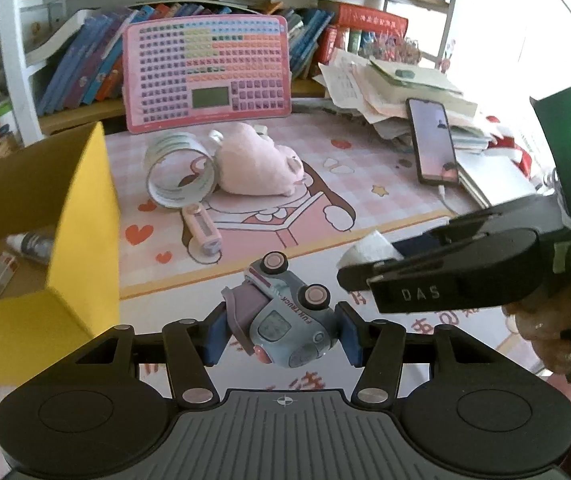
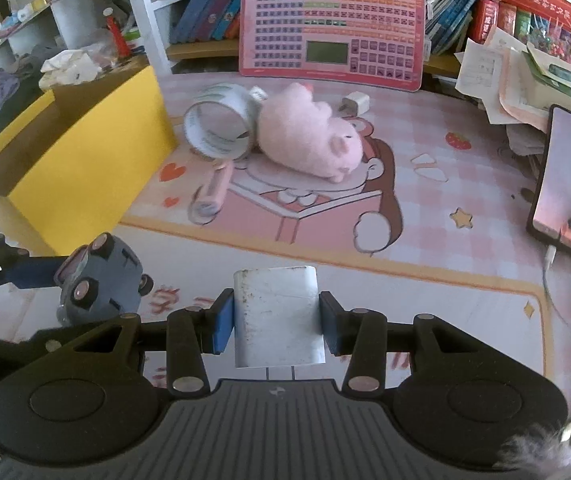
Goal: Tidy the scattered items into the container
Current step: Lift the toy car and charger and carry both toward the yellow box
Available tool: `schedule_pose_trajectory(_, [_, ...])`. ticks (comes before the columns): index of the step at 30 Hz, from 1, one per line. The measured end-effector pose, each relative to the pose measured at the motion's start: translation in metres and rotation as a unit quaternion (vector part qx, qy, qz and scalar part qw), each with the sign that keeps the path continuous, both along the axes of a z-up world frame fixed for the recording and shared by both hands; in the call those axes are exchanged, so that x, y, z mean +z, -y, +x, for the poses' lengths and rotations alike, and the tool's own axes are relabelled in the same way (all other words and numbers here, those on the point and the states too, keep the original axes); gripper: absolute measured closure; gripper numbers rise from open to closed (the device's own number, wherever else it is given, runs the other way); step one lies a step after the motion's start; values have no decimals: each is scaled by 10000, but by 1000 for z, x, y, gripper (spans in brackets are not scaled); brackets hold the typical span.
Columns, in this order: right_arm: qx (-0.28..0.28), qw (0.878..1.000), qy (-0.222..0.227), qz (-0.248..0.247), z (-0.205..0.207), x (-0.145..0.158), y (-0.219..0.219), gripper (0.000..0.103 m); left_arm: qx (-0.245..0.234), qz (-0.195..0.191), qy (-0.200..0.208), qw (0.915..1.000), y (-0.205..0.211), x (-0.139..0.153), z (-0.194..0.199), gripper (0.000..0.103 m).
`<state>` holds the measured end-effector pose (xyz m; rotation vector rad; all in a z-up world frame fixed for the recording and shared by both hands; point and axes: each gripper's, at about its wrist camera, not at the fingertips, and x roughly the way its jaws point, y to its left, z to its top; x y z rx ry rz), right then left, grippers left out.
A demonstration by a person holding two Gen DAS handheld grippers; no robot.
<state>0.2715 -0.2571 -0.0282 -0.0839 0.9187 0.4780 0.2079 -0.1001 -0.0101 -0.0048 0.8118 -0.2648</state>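
Observation:
My left gripper (image 1: pixel 283 334) is shut on a grey-blue toy truck (image 1: pixel 285 316), held off the desk on its side with its wheels up. The same toy truck (image 2: pixel 99 278) shows at the left of the right wrist view. My right gripper (image 2: pixel 275 322) is shut on a white charger block (image 2: pixel 277 316), whose prongs point back toward the camera; the charger block (image 1: pixel 369 250) also shows in the left wrist view. The yellow cardboard box (image 1: pixel 81 216) stands open at the left. A pink plush pig (image 2: pixel 309 140), a tape roll (image 2: pixel 221 124), a pink pen-like gadget (image 2: pixel 213 190) and a small white plug (image 2: pixel 355 104) lie on the mat.
Inside the box lie a small bottle (image 1: pixel 33 246) and a little packet (image 1: pixel 1 274). A pink keyboard toy (image 2: pixel 331 26) leans on the book shelf. A phone (image 2: pixel 565 178) leans on a paper pile at the right, with a cable.

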Motion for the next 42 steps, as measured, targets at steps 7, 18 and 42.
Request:
schedule_pose_trajectory(7, [8, 9999, -89, -78, -39, 2, -26, 61, -86, -233, -60, 9997, -33, 1, -28, 49])
schedule_pose_trajectory(18, [-57, 9997, -158, -152, -103, 9, -79, 61, -252, -461, -41, 9986, -89, 5, -76, 49])
schedule_pose_trajectory(42, [179, 9995, 125, -215, -187, 24, -192, 61, 236, -640, 272, 9973, -210, 15, -160, 49])
